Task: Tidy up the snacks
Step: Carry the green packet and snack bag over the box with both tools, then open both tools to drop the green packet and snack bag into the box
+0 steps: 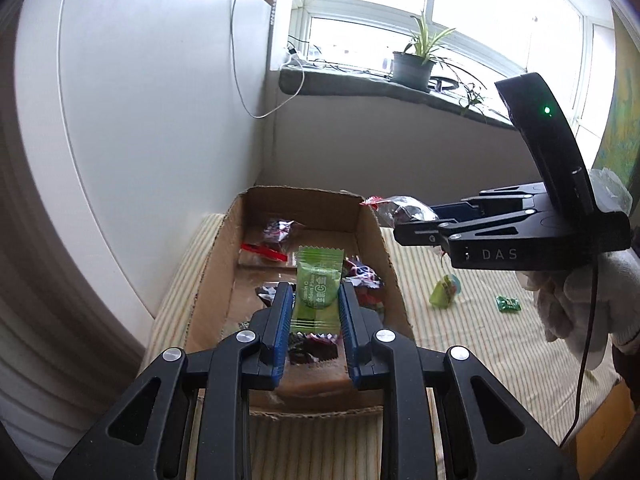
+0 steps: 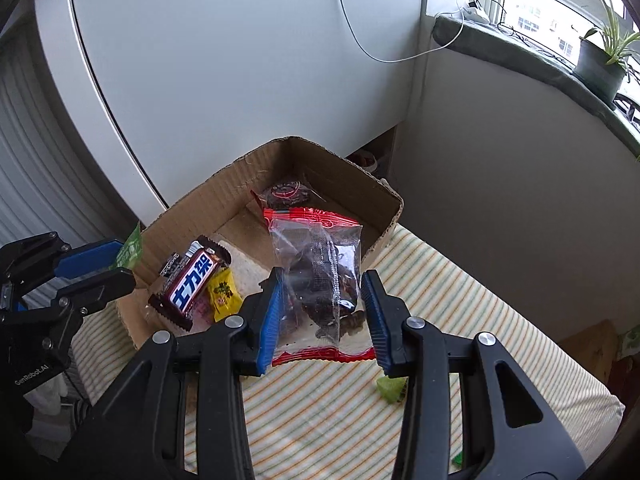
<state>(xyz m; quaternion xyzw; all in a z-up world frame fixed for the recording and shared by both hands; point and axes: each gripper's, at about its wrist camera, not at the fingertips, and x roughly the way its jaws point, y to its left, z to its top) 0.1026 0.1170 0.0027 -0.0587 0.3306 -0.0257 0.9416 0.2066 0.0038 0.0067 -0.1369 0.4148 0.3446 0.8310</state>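
Left wrist view: left claw pinches a green sachet; right claw grips a clear red-edged packet.

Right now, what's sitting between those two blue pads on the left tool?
A green candy packet, pinched between the left gripper's pads above the cardboard box; the left wrist view shows it.

Two tongs, left and right, are each holding one packet: green, clear. One cardboard box is sitting there, one potted plant standing.
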